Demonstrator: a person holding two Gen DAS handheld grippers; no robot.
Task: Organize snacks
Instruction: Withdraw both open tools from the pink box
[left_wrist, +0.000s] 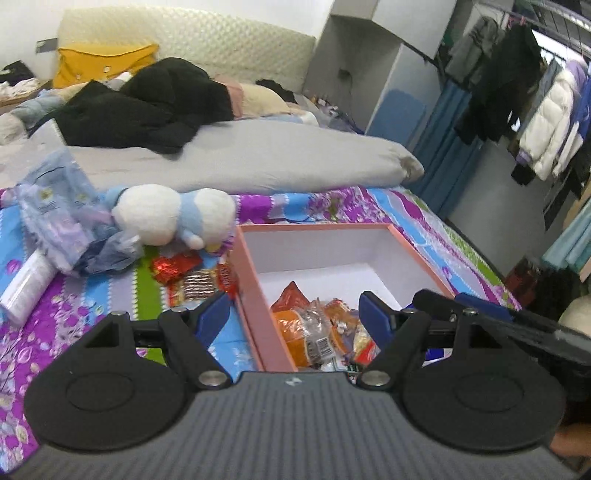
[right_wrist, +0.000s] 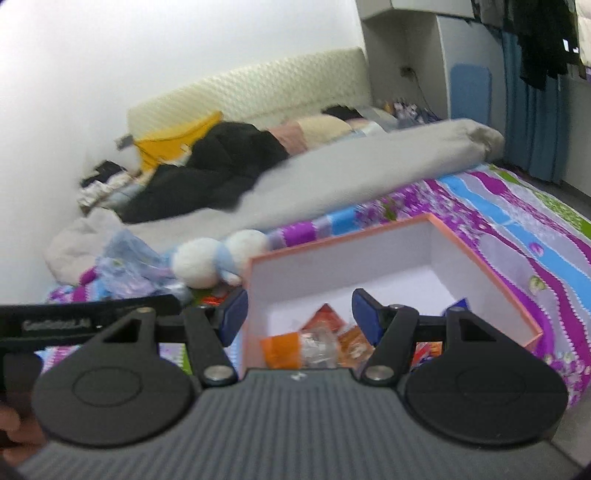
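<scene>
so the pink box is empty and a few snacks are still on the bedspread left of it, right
Not quite: the pink box is not empty. The left wrist view shows snack packets piled in its near corner. The rest holds: a few snacks lie on the bedspread left of it.

The left gripper is held tilted downward, its blue fingers spread wide apart with nothing clasped between them. The right gripper is likewise pitched downward, its fingers parted and empty. The two tools are carried side by side. Part of a hand is glimpsed at the lower left edge of the right wrist view.
</scene>
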